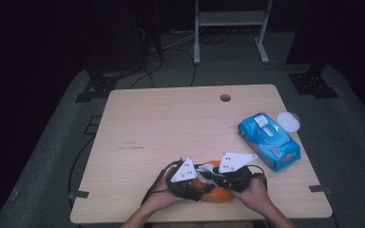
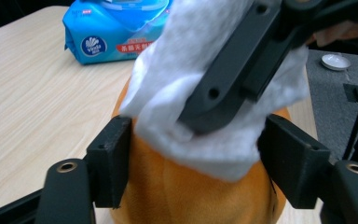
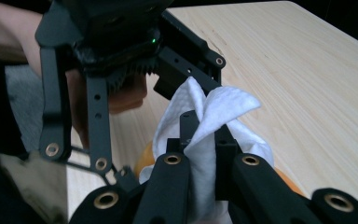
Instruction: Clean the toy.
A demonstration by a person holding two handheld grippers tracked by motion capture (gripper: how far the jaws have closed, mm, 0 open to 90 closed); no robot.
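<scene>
White wipe (image 3: pixel 209 126) pinched tight in my right claw (image 3: pixel 204 140), pressed on top of the orange thing (image 2: pixel 191 186) at the near table (image 1: pixel 171 118) edge, by my hands. My left claw (image 2: pixel 196 158) straddles the orange thing, jaws half apart; they sit at its sides, can't tell if they actually press. Blue wipes pack (image 1: pixel 268 140) lies well apart to the right, its lid (image 1: pixel 288 120) just beyond. Risks, as I judge: if the left isn't really gripping, rubbing could shove the orange thing off the near edge; the wipe could bunch or slip out; my claws are crowded and may knock together.
</scene>
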